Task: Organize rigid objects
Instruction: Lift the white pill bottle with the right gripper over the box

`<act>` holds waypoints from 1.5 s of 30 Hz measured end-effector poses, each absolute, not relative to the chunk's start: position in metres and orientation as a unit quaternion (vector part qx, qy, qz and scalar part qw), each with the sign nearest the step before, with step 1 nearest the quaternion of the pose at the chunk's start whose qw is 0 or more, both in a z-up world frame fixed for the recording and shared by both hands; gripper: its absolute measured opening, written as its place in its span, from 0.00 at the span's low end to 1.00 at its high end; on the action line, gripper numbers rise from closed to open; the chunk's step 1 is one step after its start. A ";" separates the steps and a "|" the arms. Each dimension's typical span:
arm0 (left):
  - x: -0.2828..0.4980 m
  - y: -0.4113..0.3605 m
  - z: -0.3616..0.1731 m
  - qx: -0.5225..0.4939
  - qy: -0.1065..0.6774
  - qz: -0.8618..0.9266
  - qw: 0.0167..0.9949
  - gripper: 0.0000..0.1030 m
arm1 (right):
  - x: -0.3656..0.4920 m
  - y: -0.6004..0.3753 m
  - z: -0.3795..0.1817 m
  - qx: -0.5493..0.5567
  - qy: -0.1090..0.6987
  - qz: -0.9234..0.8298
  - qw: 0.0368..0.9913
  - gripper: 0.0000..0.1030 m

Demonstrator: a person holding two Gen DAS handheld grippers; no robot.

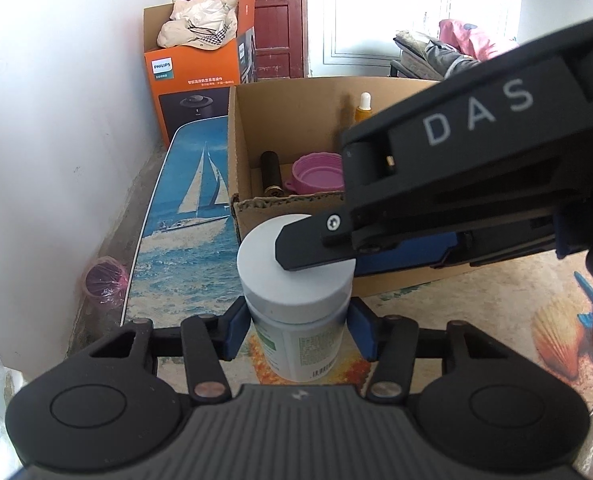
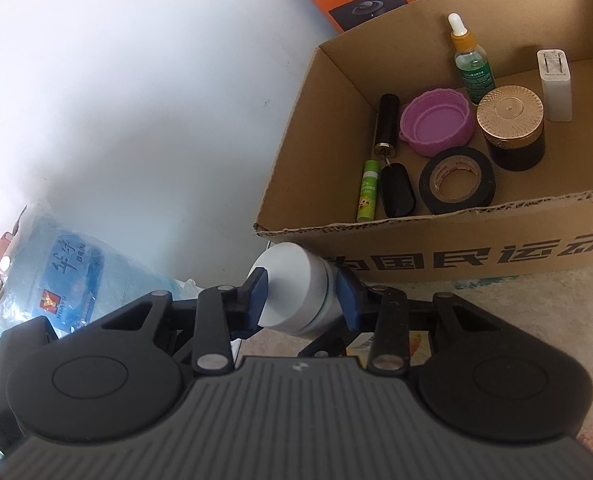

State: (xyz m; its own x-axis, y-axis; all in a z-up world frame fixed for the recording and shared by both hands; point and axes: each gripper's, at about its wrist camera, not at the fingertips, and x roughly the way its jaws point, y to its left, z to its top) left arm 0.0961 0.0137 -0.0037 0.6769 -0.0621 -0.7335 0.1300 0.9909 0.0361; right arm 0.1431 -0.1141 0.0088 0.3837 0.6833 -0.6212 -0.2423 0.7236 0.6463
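Note:
A white bottle (image 1: 296,344) with a wide white cap (image 1: 296,292) stands on the printed tabletop, just in front of an open cardboard box (image 1: 288,200). My left gripper (image 1: 298,332) has its blue pads (image 1: 234,332) against the bottle's body, one on each side. My right gripper (image 1: 324,258) reaches in from the right, one black finger lying over the cap. In the right wrist view the right gripper (image 2: 302,296) holds the cap (image 2: 288,280) between its pads (image 2: 256,296), which touch it. The box (image 2: 416,264) holds several small items.
In the box lie a pink lid (image 2: 436,120), a black tape roll (image 2: 458,180), a gold-lidded jar (image 2: 510,120), a dropper bottle (image 2: 470,60) and a white charger (image 2: 556,84). An orange Philips box (image 1: 192,76) stands behind. The white wall (image 1: 56,120) is at the left.

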 end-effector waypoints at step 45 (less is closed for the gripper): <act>0.083 -0.051 -0.019 0.094 0.421 -0.125 0.893 0.53 | 0.109 -0.191 0.011 0.259 0.468 0.248 0.807 0.40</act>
